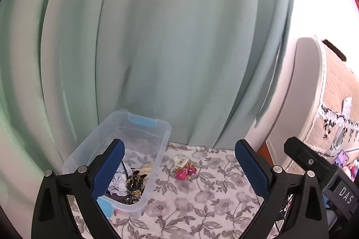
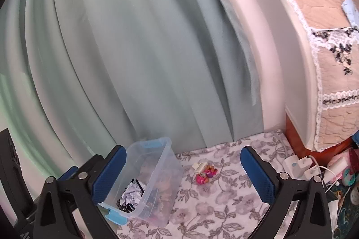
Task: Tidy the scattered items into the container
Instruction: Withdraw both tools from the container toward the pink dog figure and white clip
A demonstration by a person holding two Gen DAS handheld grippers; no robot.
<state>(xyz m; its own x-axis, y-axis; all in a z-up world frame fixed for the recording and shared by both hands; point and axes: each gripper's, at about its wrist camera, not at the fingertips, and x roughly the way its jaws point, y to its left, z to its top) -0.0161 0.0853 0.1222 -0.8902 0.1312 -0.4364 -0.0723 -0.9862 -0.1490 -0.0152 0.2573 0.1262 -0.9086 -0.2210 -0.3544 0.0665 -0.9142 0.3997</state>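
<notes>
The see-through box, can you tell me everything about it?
The see-through box looks like clear plastic, a long rectangle with rounded corners and a light blue latch at each short end. It has no lid on and sits upright on the flowered cloth, close to the green curtain. Crumpled white paper and dark tangled bits lie inside. Neither gripper touches it.

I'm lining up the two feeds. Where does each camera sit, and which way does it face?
Left wrist: on the left gripper, facing forward and down at the bin, toys and curtain; its open fingers and the right gripper's body show.
Right wrist: on the right gripper, same heading from further right; its open fingers show.
Shared: bin, toys, floral cloth, curtain.
</notes>
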